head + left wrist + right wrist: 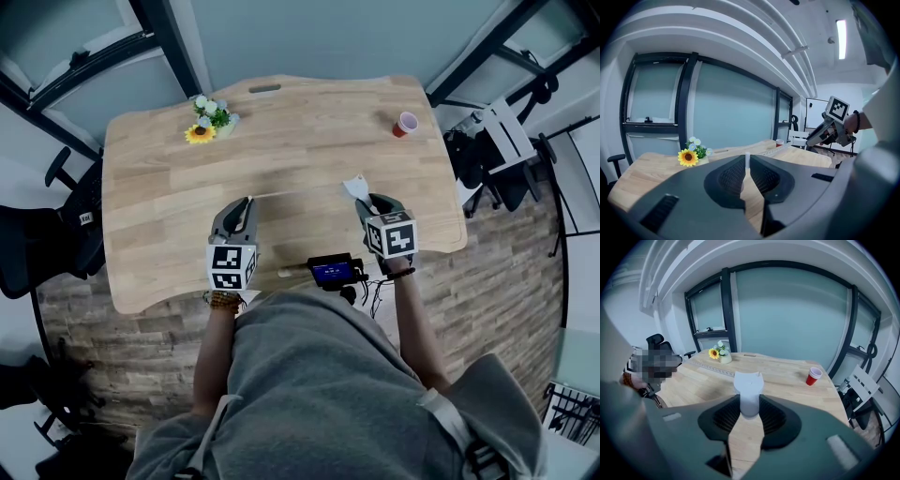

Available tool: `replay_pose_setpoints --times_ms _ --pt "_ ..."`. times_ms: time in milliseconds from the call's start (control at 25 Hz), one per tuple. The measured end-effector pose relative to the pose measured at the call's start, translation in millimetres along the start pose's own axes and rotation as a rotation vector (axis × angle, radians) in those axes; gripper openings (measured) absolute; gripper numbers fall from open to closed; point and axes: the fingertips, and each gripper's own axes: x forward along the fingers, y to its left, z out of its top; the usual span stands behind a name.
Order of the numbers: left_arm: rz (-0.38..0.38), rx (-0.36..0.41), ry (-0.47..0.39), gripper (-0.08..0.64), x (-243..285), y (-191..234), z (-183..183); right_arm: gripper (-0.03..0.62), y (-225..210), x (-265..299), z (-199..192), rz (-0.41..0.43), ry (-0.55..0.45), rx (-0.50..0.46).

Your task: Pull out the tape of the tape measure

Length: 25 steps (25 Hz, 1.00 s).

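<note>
The table is light wood with a curved outline. The person stands at its near edge with a gripper in each hand.

Views compared: only the head view takes in both grippers together. It also shows a small device with a lit blue screen at the near edge between them, and dark chairs off the left side. The left gripper view looks across the table to the right gripper, held above the surface. The right gripper view shows the table's far right corner and a white frame beyond it; the other hand's area there is obscured.

Left gripper: jaws almost together, pinching the thin white end of the tape. Nothing else is between them.

Right gripper: jaws stand partly apart, pads pressed on both sides of the white case, whose upper part rises above the jaw tips.

The tape is drawn out and runs across the table from the case to the left gripper, seen as a pale strip in all three views.

The flowers, including a sunflower, stand at the far left of the table.

The red cup stands near the far right edge, well apart from both grippers.
</note>
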Motion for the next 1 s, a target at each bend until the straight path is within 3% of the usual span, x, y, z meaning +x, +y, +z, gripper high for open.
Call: replay_pose_setpoints --times_ms 800,1000 --pt "0.067 -0.036 0.023 0.037 -6 22 -11 0.132 -10 1 -4 -0.025 0.013 -0.001" --pt "0.122 -0.056 0.028 0.037 -9 39 -13 0.132 -17 0 -4 -0.052 0.014 -0.011"
